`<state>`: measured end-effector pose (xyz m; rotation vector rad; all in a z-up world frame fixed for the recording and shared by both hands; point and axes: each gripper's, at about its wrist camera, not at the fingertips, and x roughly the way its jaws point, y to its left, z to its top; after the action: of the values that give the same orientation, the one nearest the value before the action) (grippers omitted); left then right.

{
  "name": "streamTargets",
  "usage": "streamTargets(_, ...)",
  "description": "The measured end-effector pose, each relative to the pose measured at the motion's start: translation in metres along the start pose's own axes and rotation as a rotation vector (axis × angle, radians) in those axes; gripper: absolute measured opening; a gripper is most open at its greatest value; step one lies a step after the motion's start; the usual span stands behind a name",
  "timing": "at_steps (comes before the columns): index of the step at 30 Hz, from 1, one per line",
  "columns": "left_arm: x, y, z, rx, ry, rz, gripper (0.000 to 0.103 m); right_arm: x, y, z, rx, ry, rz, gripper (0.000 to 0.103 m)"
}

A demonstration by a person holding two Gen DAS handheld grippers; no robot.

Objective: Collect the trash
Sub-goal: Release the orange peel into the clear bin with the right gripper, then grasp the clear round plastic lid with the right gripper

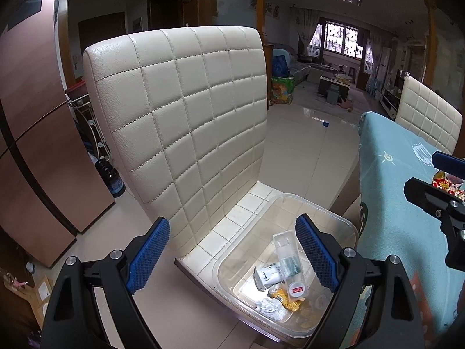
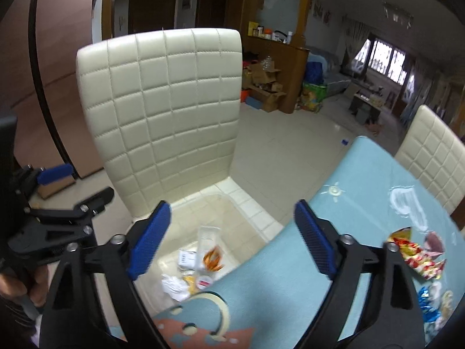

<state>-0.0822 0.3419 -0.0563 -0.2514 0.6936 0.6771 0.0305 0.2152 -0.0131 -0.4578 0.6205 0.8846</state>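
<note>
A clear plastic bin (image 1: 334,215) stands on the cream chair seat (image 1: 221,232) and holds trash: a clear tray (image 1: 286,250), a crumpled white paper (image 1: 268,308), a yellow wrapper (image 1: 286,298). In the right wrist view an orange wrapper (image 2: 213,258) lies in the bin (image 2: 229,200) too. My left gripper (image 1: 232,256) is open and empty above the bin's left side. My right gripper (image 2: 232,238) is open and empty, over the bin and the table edge. More wrappers (image 2: 412,253) lie on the blue tablecloth (image 2: 348,209) at the right.
The chair's tall quilted back (image 1: 180,110) rises behind the bin. A second chair (image 2: 436,157) stands at the table's far side. A dark bottle (image 1: 112,177) and a brown cabinet (image 1: 37,133) are on the left. Tiled floor (image 1: 305,145) lies beyond.
</note>
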Motion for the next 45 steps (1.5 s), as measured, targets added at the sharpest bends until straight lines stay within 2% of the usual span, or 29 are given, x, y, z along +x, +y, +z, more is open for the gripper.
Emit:
streamTargets(5,-0.008,-0.014,0.002,0.022,-0.006,-0.034,0.086,-0.016,-0.019,-0.006,0.052,-0.003,-0.011,0.083)
streamTargets(12,-0.029,-0.064,0.006,0.107,-0.028,-0.121,0.086,-0.052,-0.065,-0.032,0.117,-0.021,-0.103,0.084)
streamTargets(16,-0.039,-0.104,0.006,0.178,-0.027,-0.179,0.086,-0.070,-0.102,-0.056,0.174,-0.019,-0.164,0.085)
streamTargets(20,-0.046,-0.148,0.004,0.247,-0.013,-0.246,0.086,-0.085,-0.148,-0.088,0.261,0.008,-0.221,0.093)
streamTargets(26,-0.054,-0.229,-0.005,0.369,0.024,-0.362,0.086,-0.096,-0.212,-0.143,0.377,0.089,-0.293,0.100)
streamTargets(33,-0.055,-0.303,-0.021,0.464,0.077,-0.449,0.086,-0.098,-0.258,-0.197,0.457,0.163,-0.294,0.100)
streamTargets(42,-0.043,-0.350,-0.029,0.501,0.139,-0.468,0.086,-0.083,-0.266,-0.222,0.475,0.206,-0.230,0.100)
streamTargets(45,-0.037,-0.359,-0.028,0.497,0.156,-0.497,0.086,-0.075,-0.266,-0.221,0.464,0.225,-0.244,0.100)
